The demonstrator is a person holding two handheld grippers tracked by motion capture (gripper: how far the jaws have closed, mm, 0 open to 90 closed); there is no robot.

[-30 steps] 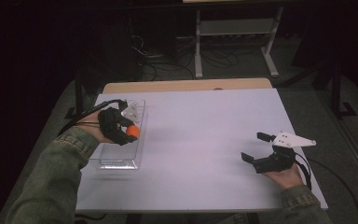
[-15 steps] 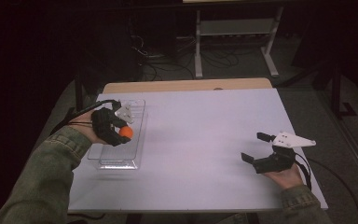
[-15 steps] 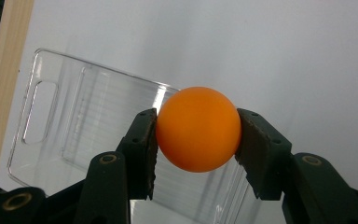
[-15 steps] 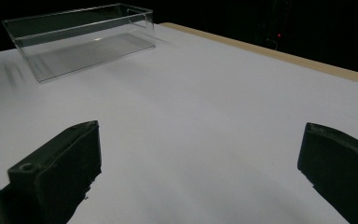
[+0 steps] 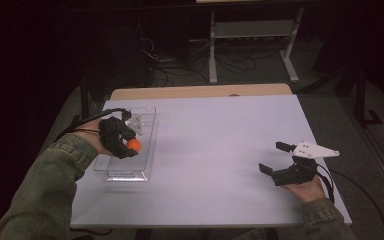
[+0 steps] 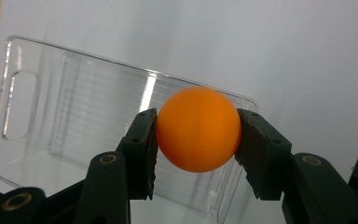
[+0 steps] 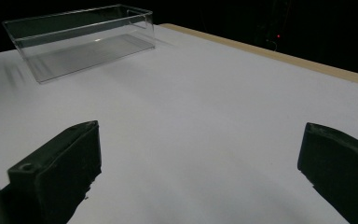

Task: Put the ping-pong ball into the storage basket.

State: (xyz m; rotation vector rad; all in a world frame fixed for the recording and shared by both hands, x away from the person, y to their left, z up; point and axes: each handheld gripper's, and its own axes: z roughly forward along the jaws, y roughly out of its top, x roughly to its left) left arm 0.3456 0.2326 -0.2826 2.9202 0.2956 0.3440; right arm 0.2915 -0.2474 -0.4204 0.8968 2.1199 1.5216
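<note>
Gripping an orange ball (image 6: 198, 129) between its two black jaws, the left hand-held gripper (image 5: 130, 145) sits at the left of the high view, above a clear plastic tray (image 5: 147, 131). In the left gripper view the ball fills the middle of the frame, pressed on both sides by the jaw pads, with the tray's ribbed floor and one handle cutout at the upper left behind it. The ball is held above the tray and I cannot tell whether it touches the tray floor. In the high view the ball appears as a small orange spot over the middle of the tray, just below a grey three-cornered plate on the gripper.

The tray lies lengthwise along the left side of the white worktop (image 5: 215, 140), its far end near the wooden strip at the back edge. Nothing else can be seen lying in it.

The right hand-held gripper (image 5: 274, 158) is at the lower right of the high view, well apart from the tray, held low over the worktop with its jaws spread wide and nothing between them. In the right gripper view the two jaws rise at the lower left and lower right corners, with bare white worktop between them and the tray (image 7: 81, 39) far off at the upper left.

Green sleeves (image 5: 45, 200) come in from the bottom of the high view.
</note>
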